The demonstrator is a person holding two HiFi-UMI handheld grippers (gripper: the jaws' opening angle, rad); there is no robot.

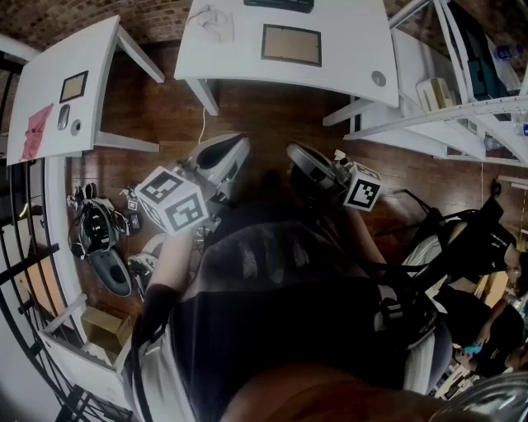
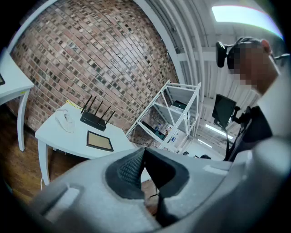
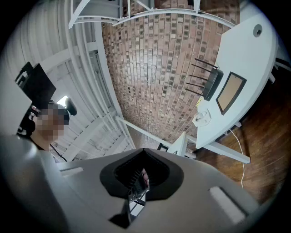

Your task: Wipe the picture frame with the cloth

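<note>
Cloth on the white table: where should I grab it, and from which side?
Probably pinch a raised fold in the middle of the cloth, coming straight down from above. It lies bunched in a loose heap on the table, so its ridges stand up for the jaws, while its edges lie flat.

Head view: dim; person's torso [image 1: 289, 330] in deep shadow, white table [image 1: 346, 41] bright.
Ceiling light [image 2: 241, 12]: blown-out glare (left gripper view).
Edges: fisheye bending, black corners.
Focus: left gripper [image 2: 145, 154] close, soft.
</note>
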